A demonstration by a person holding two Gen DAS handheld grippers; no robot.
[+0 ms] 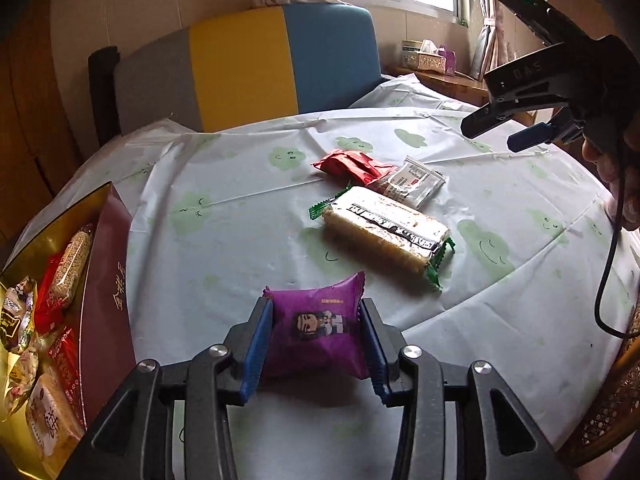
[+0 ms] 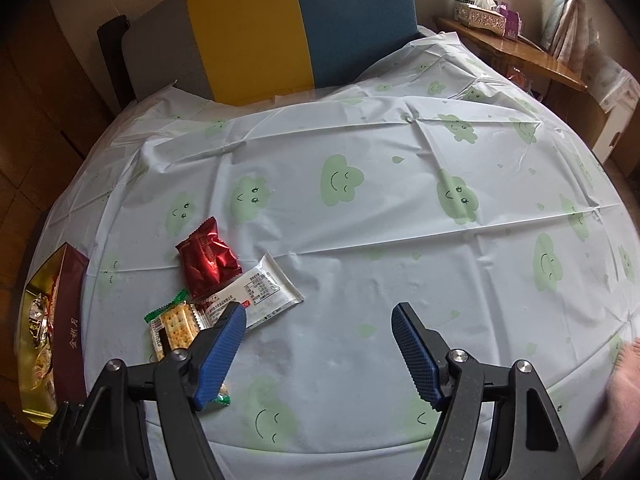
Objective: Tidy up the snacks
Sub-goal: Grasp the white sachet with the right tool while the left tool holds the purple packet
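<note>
A purple snack packet (image 1: 320, 328) with a cartoon figure sits between the blue pads of my left gripper (image 1: 317, 306), which is shut on it just above the tablecloth. Beyond it lie a long cracker pack (image 1: 386, 236) with green ends, a red packet (image 1: 352, 164) and a white packet (image 1: 416, 182). At the left stands the maroon and gold box (image 1: 104, 304), holding several snacks. My right gripper (image 2: 320, 310) hangs open over bare cloth with nothing between its fingers. The cracker pack (image 2: 172, 330) lies partly behind its left finger, with the red packet (image 2: 208, 260) and white packet (image 2: 260, 292) further off.
A round table under a white cloth (image 1: 240, 200) with green clouds. A grey, yellow and blue chair back (image 1: 240, 68) stands behind it. A wicker chair (image 1: 612, 412) is at the right edge. A side table with a tissue box (image 1: 430, 58) stands by the window.
</note>
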